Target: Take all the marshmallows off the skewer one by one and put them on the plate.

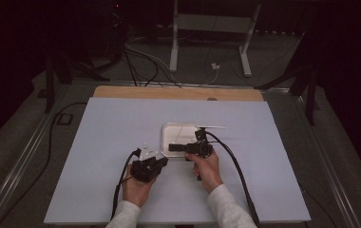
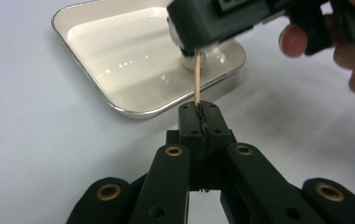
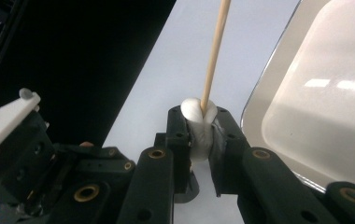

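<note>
Nearest me, low centre of the high view, my left tongs (image 2: 199, 112) are clamped on the base of a wooden skewer (image 2: 197, 77). Just beyond, my right tongs (image 3: 203, 128) are squeezed onto a white marshmallow (image 3: 195, 122) with the skewer already in it. Piercing looks done; sliding it further along remains. Farther off sits the white tray (image 1: 169, 142).

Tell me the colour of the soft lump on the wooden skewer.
White; the soft lump shows best in the right gripper view.
</note>
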Available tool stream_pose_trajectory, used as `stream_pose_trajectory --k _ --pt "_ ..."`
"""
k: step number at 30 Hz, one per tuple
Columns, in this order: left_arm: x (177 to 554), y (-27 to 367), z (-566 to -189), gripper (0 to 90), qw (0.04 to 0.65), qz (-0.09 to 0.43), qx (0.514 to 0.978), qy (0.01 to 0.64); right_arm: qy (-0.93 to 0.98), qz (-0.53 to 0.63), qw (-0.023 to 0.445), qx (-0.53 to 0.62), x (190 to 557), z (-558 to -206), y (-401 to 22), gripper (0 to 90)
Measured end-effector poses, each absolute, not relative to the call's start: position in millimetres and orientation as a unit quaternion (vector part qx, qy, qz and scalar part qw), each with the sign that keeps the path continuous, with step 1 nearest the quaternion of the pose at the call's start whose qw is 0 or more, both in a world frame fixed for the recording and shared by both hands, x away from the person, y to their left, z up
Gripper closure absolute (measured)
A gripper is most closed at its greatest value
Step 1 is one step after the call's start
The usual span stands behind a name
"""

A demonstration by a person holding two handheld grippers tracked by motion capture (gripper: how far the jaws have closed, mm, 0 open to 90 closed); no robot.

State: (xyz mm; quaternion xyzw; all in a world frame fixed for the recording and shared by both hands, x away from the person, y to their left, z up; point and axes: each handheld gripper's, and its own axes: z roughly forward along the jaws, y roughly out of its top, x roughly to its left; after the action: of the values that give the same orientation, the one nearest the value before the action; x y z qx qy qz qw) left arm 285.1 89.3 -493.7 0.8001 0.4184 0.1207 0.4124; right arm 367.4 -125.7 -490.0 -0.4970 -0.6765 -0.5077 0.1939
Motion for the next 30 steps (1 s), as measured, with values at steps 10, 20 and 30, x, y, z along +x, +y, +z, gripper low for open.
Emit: stream_pose_trajectory --k 10,20,30 --pt "281.9 87.5 -490.6 90.0 0.414 0.122 0.806 0.405 -0.657 -0.519 0.182 -0.515 380.9 -476.6 -148.0 80.4" --pt "278.4 99.7 -499.6 90.0 0.39 0.115 0.815 0.413 -0.59 -0.567 0.136 -0.558 399.5 -451.2 -202.5 82.7" --pt "283.5 99.8 -495.4 90.0 0.414 0.108 0.798 0.425 -0.665 -0.52 0.075 -0.53 400.3 -444.1 -198.9 81.7"
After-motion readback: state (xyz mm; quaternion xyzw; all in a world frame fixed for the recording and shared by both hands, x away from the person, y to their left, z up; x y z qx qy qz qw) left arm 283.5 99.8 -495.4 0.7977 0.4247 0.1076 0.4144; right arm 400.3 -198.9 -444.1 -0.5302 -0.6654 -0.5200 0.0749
